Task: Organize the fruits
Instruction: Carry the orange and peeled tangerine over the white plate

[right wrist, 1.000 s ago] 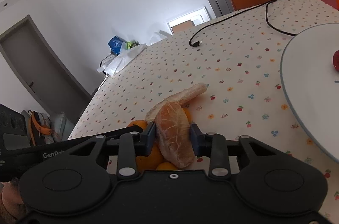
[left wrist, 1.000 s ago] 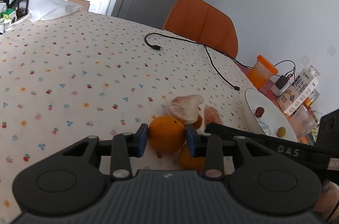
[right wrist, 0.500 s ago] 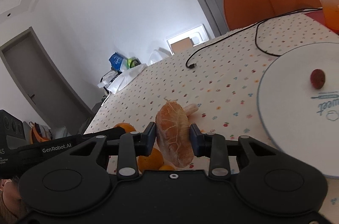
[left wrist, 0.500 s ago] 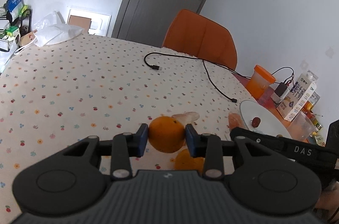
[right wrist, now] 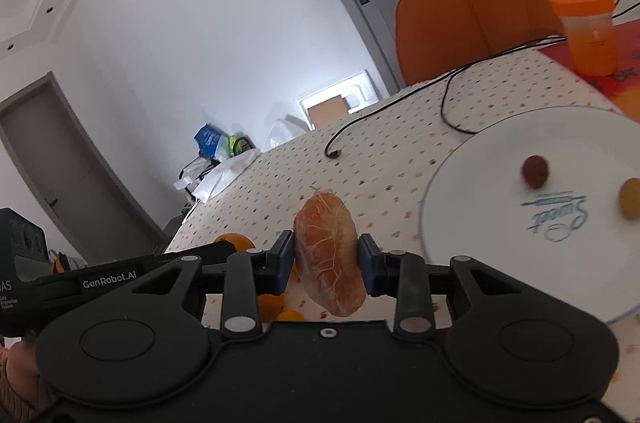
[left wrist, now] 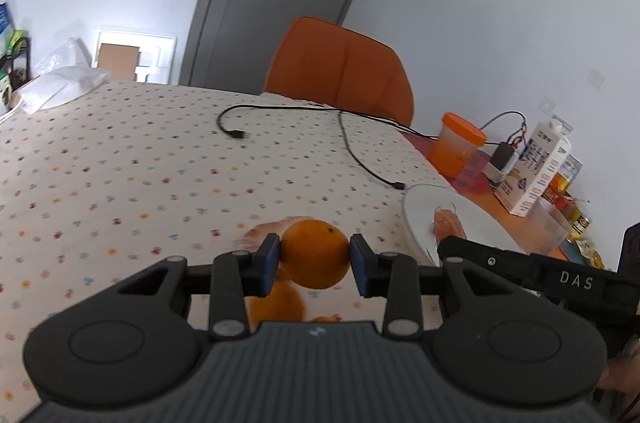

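Your left gripper (left wrist: 314,255) has its fingers clenched on a whole orange (left wrist: 315,251), lifted clear of the tabletop (left wrist: 120,163) left of the white plate (right wrist: 480,183). Your right gripper (right wrist: 326,259) grasps one peeled citrus segment (right wrist: 330,255) beside that plate, likely both for sorting there. The plate carries two small fruits: one dark red (right wrist: 534,171), one yellowish (right wrist: 631,197).

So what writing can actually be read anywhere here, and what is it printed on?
"DAS": on the right claw's black arm, seen from the left wrist.
"GenRobot.AI": on the left claw's black arm, seen from the right wrist.
"Sweet", upside down in blue script: on the white plate.
Milk carton: print too small to read.
Orange-lidded jar: marking too blurred.
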Available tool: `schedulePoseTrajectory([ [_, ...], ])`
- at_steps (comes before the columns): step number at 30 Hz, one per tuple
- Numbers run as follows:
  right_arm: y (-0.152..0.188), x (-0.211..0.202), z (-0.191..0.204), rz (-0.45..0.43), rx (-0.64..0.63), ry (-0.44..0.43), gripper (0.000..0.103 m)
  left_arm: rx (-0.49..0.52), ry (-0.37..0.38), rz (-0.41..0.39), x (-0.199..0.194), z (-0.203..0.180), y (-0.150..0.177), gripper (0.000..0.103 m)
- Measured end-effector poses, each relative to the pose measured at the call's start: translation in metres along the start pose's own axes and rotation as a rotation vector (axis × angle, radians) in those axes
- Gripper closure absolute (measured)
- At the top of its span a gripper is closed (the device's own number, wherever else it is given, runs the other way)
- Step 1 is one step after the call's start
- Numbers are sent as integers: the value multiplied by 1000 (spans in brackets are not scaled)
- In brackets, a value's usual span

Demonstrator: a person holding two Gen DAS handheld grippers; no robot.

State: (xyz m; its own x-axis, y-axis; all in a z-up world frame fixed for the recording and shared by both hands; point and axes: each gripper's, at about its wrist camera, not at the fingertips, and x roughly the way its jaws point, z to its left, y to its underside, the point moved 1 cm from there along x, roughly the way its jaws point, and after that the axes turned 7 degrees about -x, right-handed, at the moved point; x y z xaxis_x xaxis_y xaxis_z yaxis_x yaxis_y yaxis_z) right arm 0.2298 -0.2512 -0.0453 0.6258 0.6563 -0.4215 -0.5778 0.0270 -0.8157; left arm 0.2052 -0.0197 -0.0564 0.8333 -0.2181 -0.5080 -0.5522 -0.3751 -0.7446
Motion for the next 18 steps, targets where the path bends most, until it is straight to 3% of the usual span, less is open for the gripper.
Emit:
schedulePoseTrajectory([
  [18,4,-52,-55,-57,59,128,70,85,86,48,34,-62,13,67],
])
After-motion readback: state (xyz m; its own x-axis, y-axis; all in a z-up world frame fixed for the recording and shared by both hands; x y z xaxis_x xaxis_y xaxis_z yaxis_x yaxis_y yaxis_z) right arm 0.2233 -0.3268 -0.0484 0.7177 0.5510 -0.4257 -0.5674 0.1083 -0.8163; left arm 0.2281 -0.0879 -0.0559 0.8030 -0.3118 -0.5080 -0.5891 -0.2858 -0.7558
